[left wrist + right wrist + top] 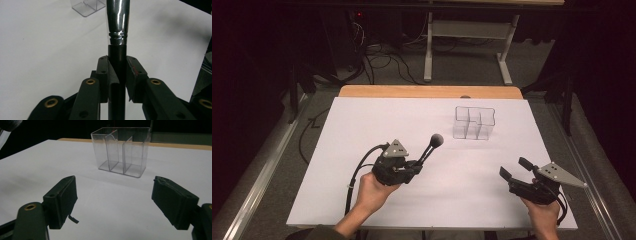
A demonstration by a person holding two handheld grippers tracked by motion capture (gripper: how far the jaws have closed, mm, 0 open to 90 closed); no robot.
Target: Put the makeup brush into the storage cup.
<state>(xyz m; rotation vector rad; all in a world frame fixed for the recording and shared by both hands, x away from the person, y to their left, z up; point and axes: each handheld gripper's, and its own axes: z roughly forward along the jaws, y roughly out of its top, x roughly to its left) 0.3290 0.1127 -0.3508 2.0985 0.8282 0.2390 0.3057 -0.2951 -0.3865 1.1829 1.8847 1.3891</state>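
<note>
Clamped in the left gripper, the makeup brush slants up and away toward the clear organizer, its head cropped in the left gripper view.

Dark lab: white-topped table, floor cables, metal frame.

Left gripper view: brush head cut off by top edge, handle btm hidden between pads; clear organizer cropped at top; right gripper view: brush bristles blurred, cut at corner.
</note>
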